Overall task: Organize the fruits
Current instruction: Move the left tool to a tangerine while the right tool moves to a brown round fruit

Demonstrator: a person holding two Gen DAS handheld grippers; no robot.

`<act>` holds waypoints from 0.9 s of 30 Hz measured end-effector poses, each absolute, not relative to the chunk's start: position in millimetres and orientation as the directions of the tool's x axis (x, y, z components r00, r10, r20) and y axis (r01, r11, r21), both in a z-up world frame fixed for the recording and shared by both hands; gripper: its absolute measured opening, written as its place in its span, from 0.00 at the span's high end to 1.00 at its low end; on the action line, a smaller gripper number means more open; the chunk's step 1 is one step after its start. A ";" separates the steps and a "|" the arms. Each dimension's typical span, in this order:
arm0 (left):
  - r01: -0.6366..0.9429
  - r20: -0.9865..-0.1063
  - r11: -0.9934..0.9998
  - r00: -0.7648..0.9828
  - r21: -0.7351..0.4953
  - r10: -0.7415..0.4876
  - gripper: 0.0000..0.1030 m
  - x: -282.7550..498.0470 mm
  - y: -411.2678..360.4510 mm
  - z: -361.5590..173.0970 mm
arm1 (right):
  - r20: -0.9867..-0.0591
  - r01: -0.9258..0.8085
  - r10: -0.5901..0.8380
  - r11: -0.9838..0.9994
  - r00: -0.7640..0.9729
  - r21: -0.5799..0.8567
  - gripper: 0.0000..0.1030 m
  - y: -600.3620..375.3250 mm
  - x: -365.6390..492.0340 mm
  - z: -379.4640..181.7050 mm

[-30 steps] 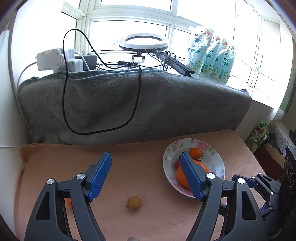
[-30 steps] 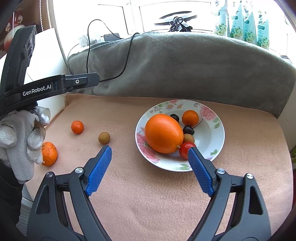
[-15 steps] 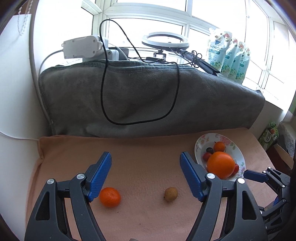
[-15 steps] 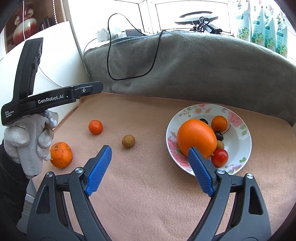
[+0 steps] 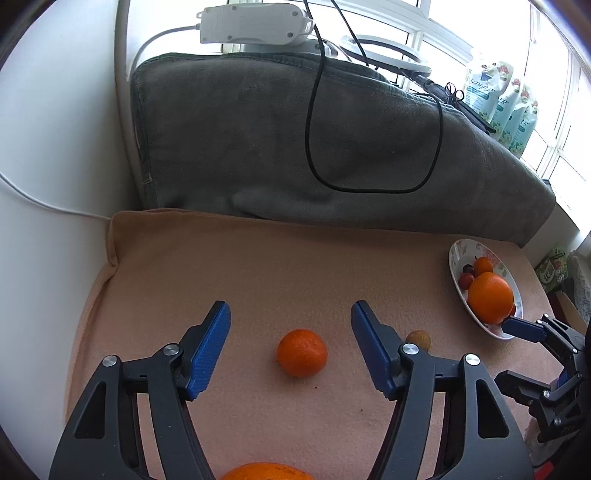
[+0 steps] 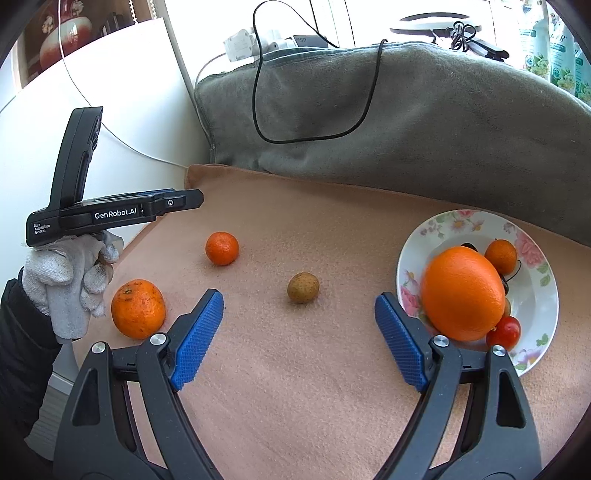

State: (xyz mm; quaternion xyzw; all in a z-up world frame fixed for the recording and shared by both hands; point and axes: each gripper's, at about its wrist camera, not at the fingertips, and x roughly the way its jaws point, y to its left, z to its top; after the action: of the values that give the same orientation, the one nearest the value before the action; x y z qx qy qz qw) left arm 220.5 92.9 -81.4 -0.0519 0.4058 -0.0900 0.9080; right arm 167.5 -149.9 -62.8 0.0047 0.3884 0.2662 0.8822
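Observation:
A floral plate at the right holds a big orange, a small tangerine, a cherry tomato and dark small fruits. On the peach cloth lie a small tangerine, a brown longan and a larger mandarin. My left gripper is open, with the small tangerine just ahead between its fingers. My right gripper is open and empty, with the longan just beyond its tips. The plate also shows in the left wrist view.
A grey folded blanket with a black cable lines the back. A white wall stands at the left. A power strip, a ring light and pouches sit on the windowsill.
My left gripper has swung left and lower, so the small tangerine now sits between its fingers. My right gripper has also moved left, bringing the longan between its fingers and the plate to the right.

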 end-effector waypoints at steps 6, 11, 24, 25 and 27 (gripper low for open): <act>0.166 -0.775 0.977 0.597 -0.135 -0.209 0.46 221.6 84.8 -98.5 | -0.704 -0.496 0.482 0.843 0.522 0.209 0.21 -133.5 176.0 -73.5; 0.195 -0.803 0.977 0.566 -0.089 -0.186 0.47 223.6 77.7 -108.1 | -0.727 -0.509 0.470 0.839 0.500 0.193 0.27 -122.1 185.1 -84.3; 0.276 -0.872 0.961 0.468 -0.013 -0.146 0.60 237.7 59.8 -123.5 | -0.767 -0.501 0.460 0.839 0.447 0.211 0.44 -108.7 209.6 -109.5; 0.282 -0.874 0.960 0.465 -0.006 -0.142 0.60 238.6 58.5 -123.5 | -0.769 -0.499 0.460 0.840 0.445 0.214 0.44 -108.8 210.7 -110.9; 0.292 -0.877 0.956 0.463 0.010 -0.132 0.60 239.6 55.0 -123.4 | -0.770 -0.494 0.460 0.841 0.441 0.220 0.44 -109.6 212.2 -113.2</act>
State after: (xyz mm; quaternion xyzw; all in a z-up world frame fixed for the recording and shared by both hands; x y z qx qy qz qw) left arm 239.6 55.0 -123.4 0.0796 0.5031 -0.1244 0.8515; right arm 212.2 -109.6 -113.2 -0.0186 0.4476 0.2811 0.8487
